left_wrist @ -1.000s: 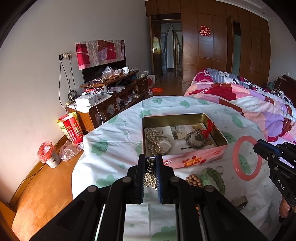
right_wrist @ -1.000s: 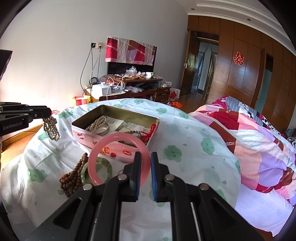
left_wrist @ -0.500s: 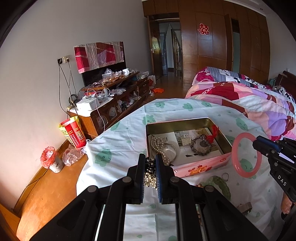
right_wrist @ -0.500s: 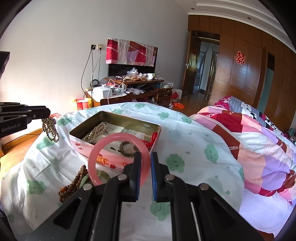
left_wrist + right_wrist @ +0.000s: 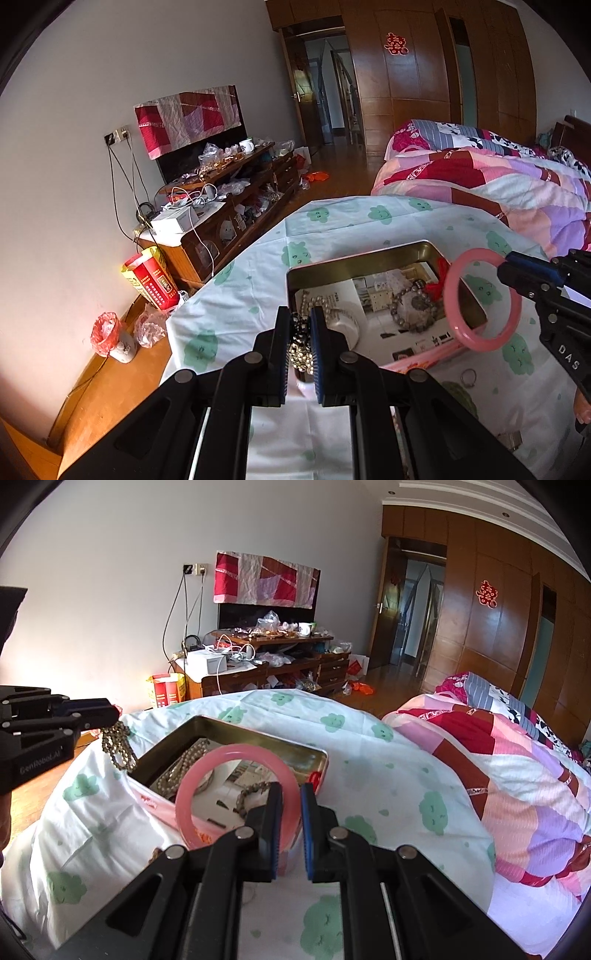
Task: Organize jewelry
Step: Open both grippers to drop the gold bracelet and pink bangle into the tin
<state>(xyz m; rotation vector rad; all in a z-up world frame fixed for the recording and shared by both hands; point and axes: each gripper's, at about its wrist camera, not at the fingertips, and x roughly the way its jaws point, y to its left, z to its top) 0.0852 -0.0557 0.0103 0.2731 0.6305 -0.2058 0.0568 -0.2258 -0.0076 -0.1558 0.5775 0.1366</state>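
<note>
The left gripper (image 5: 300,328) jaws pinch a dangling gold-and-dark bead chain (image 5: 300,347) over the near-left corner of the open rectangular metal tin (image 5: 354,258); the right gripper (image 5: 291,805) jaws clamp a pink round bangle (image 5: 236,794) upright above the tin's near rim, on the cloud-print cloth surface (image 5: 388,775)

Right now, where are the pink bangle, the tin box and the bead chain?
pink bangle (image 5: 192,782), right wrist view, left side of the ring.
tin box (image 5: 369,254), left wrist view, far rim.
bead chain (image 5: 117,751), right wrist view, hanging loop.
</note>
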